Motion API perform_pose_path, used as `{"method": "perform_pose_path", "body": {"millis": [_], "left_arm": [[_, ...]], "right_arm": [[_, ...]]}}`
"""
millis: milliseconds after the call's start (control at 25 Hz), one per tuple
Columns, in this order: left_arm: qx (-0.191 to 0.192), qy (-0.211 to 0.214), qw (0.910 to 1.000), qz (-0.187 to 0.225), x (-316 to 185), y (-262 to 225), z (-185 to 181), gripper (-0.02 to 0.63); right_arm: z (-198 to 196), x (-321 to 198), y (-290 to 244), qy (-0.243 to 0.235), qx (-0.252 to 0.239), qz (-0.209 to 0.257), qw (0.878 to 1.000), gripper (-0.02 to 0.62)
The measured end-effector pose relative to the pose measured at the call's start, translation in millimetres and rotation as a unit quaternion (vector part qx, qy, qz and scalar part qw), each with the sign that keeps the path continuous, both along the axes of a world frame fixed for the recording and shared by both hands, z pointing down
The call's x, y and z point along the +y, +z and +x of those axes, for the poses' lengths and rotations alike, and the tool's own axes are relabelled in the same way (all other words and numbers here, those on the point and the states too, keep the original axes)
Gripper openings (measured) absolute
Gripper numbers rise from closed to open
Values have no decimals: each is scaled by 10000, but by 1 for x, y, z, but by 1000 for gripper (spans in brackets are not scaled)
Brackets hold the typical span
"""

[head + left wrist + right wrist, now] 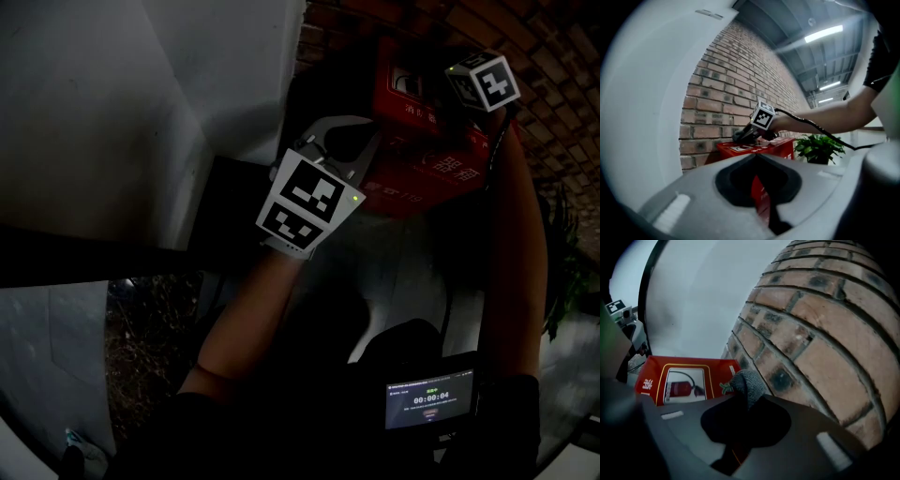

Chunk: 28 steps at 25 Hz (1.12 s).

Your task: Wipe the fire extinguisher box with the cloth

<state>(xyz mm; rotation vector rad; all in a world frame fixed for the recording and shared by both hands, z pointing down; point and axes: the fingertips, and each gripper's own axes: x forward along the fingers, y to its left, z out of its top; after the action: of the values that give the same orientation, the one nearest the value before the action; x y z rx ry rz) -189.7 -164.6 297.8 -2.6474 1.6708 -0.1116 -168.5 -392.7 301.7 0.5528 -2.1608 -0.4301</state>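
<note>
Nearest the head camera we note a small lit screen [429,403] at chest level, with both forearms reaching past it. That view is very dark: we cannot make out the floor, and the right gripper's tips are lost in shadow.

Left gripper [761,187]: jaws drawn almost together and empty, with only a red sliver of the fire extinguisher box [684,376] showing through the slit.

Right gripper [740,401]: clamped on a grey knitted cloth [749,382] at the edge of the box's pictured face, next to the brick wall [815,329]. We cannot confirm contact.

Gripper bodies cut off the box's near side.

White wall [112,103] to the left, potted plant [818,147] beyond the box, strip lights [825,33] overhead.
</note>
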Motion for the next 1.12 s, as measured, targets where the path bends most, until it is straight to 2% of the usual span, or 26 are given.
{"method": "perform_pose_path", "body": {"millis": [240, 400, 680, 800, 880, 960, 1120], "left_arm": [[24, 120, 9999, -103, -8, 12, 27, 1], [28, 182, 9998, -55, -11, 9, 46, 2], [-113, 270, 9995, -74, -12, 9, 75, 2], [-147, 268, 9995, -93, -12, 11, 80, 2], [-190, 242, 9995, -98, -12, 11, 81, 2], [-267, 209, 9994, -109, -14, 9, 78, 2], [-397, 135, 9989, -185, -7, 3, 72, 2]], "right_arm": [[67, -10, 5, 360, 29, -241, 9991, 31], [113, -19, -1, 634, 215, -53, 9977, 31], [207, -38, 3, 1331, 299, -189, 9905, 31], [229, -41, -1, 1419, 505, 49, 9886, 31], [239, -42, -3, 1430, 737, 207, 9867, 31], [233, -36, -9, 1296, 735, 309, 9884, 31], [176, 1, -30, 539, 575, 573, 9952, 31]]}}
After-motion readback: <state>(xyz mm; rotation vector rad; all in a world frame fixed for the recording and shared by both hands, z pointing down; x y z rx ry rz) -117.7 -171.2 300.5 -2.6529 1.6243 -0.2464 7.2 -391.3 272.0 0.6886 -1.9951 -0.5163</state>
